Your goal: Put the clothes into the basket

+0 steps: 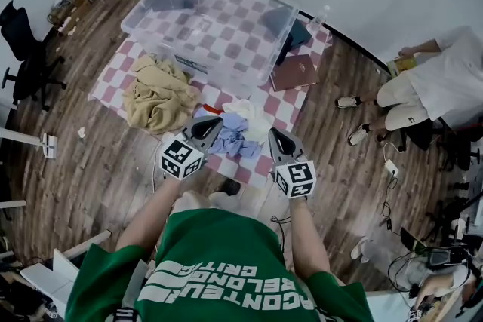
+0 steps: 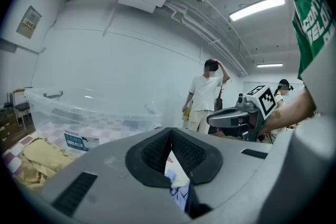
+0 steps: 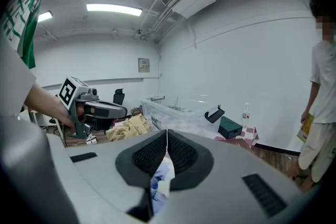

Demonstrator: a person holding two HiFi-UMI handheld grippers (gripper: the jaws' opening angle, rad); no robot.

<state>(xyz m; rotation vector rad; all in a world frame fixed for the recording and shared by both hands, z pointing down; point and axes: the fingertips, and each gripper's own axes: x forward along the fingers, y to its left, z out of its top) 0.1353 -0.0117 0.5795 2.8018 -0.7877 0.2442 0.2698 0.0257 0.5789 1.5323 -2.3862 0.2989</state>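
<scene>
Presently: blue-and-white clothes pile (image 1: 238, 138) lies just under and between left gripper (image 1: 207, 123) and right gripper (image 1: 275, 133), both clamped together, empty; basket (image 1: 198, 64) beyond.

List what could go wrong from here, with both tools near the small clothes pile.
1. Both the left tool and right tool are shut; lowered like this, they may shove the blue and white clothes instead of gripping them.
2. That pile is several loose pieces, so one may drop on the way.
3. The clear bin has a tall wall; dangling cloth could snag its rim.
</scene>
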